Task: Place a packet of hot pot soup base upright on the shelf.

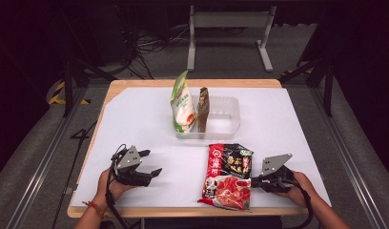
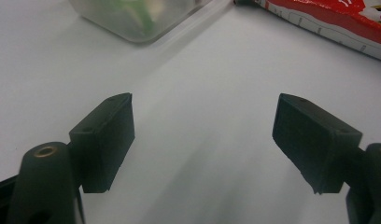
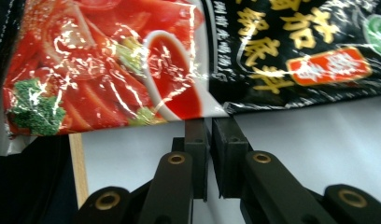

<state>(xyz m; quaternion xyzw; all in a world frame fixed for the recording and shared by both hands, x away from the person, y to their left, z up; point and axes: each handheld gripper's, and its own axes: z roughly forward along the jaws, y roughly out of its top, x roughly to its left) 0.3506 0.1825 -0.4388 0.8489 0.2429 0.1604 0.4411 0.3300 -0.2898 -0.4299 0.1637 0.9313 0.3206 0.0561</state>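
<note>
A wooden table point(image 1: 117, 88) carries a white sheet point(image 1: 135, 119) that covers nearly all of its top, leaving a strip of bare wood along the 12 o'clock and 6 o'clock edges and at the cut 10 o'clock corner. Directly on the sheet, toward 12 o'clock of centre, sits a clear plastic bin point(image 1: 227, 119). Just beside the bin's near wall, toward 5 o'clock, a red and black hotpot soup base packet point(image 1: 228, 174) lies flat, its lower end reaching the table's 6 o'clock edge.
</note>
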